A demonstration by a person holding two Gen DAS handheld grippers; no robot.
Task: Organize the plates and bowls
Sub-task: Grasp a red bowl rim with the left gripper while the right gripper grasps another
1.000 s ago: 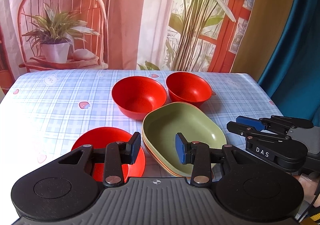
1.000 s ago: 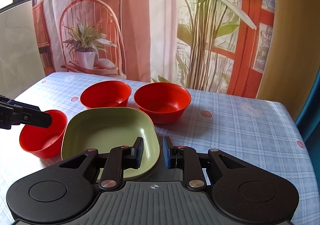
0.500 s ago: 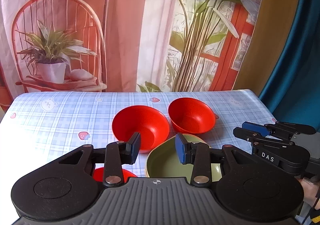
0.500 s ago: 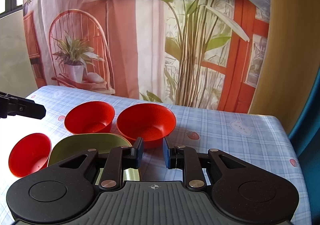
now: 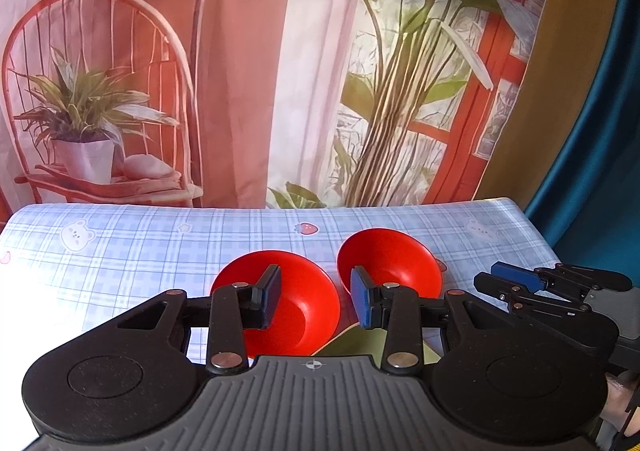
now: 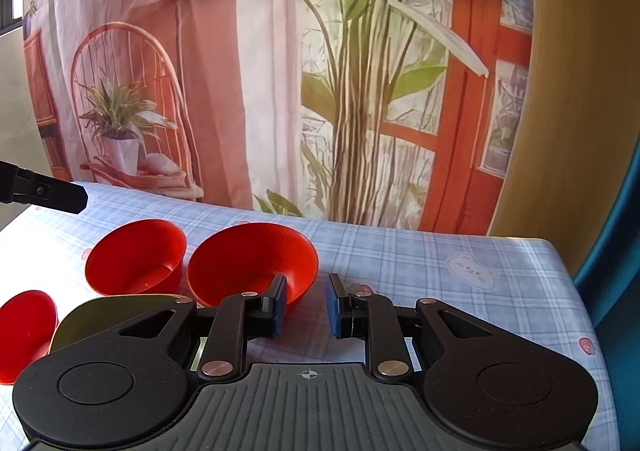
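Right wrist view: right gripper [image 6: 306, 305], jaws parted and empty, above the tabletop [image 6: 440, 275]; red bowl [image 6: 252, 259] just beyond its left jaw. Left gripper [image 5: 314, 301] likewise open, empty. Bowl probably light, rigid, slick; grip the rim.

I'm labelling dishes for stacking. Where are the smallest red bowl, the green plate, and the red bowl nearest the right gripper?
smallest red bowl [image 6: 26, 327], right wrist view, inner wall.
green plate [image 6: 100, 315], right wrist view, shaded inside.
red bowl nearest the right gripper [image 6: 248, 259], right wrist view, inner wall.
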